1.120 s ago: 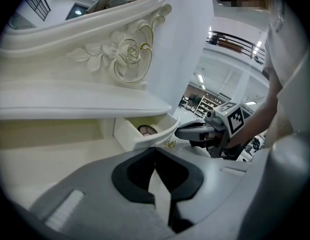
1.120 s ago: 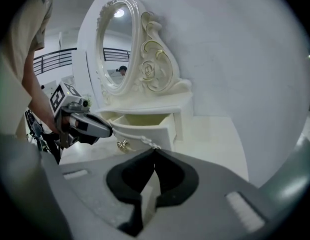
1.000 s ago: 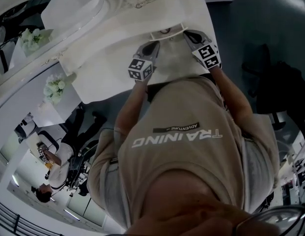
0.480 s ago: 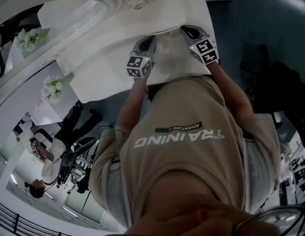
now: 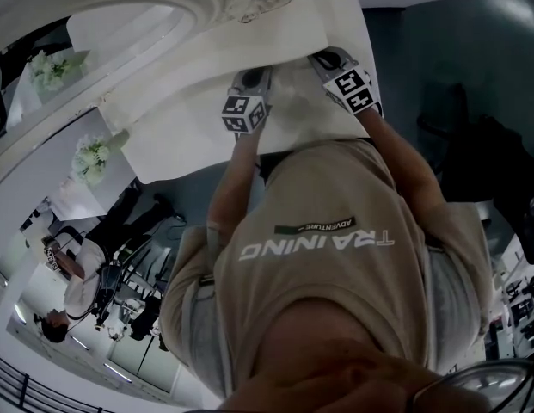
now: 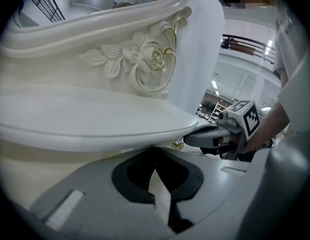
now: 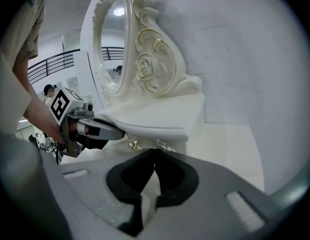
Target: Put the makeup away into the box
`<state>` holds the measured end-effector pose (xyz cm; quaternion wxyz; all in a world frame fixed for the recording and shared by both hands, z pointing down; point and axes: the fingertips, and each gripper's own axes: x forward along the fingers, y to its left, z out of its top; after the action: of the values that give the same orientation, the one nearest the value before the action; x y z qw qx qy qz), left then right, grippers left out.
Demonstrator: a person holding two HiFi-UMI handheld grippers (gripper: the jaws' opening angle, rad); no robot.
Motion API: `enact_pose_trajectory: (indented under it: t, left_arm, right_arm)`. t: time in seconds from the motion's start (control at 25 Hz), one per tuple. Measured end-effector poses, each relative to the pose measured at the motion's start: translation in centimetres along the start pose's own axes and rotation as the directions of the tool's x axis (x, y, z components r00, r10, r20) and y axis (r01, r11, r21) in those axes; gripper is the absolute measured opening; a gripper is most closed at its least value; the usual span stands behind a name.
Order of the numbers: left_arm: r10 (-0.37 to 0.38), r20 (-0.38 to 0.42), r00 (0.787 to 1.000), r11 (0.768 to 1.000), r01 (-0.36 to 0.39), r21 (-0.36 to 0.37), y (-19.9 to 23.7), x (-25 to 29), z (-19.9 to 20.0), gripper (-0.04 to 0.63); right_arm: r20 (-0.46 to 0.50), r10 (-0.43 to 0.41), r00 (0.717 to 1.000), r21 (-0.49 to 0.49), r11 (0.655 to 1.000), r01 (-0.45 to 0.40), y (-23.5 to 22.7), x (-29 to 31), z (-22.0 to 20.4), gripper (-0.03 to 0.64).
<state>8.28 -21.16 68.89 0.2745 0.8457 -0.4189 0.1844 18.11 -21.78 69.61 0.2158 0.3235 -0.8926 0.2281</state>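
White carved mirror box [image 7: 159,116]: left gripper [image 6: 155,150], right gripper [image 7: 155,153] both pressed together, empty, near small gold knob [image 7: 133,144]; closed tips could slip off knob

Open hall: balcony railing [image 6: 247,43], ornate vanity [image 7: 159,111]

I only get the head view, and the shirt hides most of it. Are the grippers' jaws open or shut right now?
Observer: The left gripper is shut, with nothing between its jaws.
Operator: And the right?
Observer: The right gripper is shut too, and empty.
Operator: What is ahead of them?
Observer: A small gold knob under the ledge of the box, close to both tips.
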Motion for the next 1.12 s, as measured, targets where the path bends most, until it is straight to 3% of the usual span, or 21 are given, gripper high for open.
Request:
enact_pose_trajectory:
  t: [0.32,0.56,0.8,1.12]
  left_arm:
    - [-0.019,-0.019,1.000,1.000,0.020,0.008,-0.2,0.2,-0.2,0.008]
    - [-0.077,-0.027,0.997,0.996,0.077,0.034,-0.9,-2.2,-0.2,0.008]
    - [-0.125,-0.017,0.992,0.990,0.125,0.067,-0.3,-6.2,-0.8,0.008]
    - [-0.117,0.043,0.992,0.993,0.115,0.029,3.8,-14.5,-2.0,0.008]
  right_arm:
    - [0.008,-0.025,1.000,-0.038,0.999,0.025,0.2,0.1,-0.7,0.005]
    - [-0.014,-0.032,0.999,-0.014,0.999,0.031,2.6,-1.1,-1.0,0.005]
    - [-0.030,-0.059,0.998,-0.034,0.998,0.058,5.9,-1.3,-0.9,0.005]
    - [-0.011,-0.044,0.999,-0.093,0.995,0.042,13.9,-0.1,0.8,0.005]
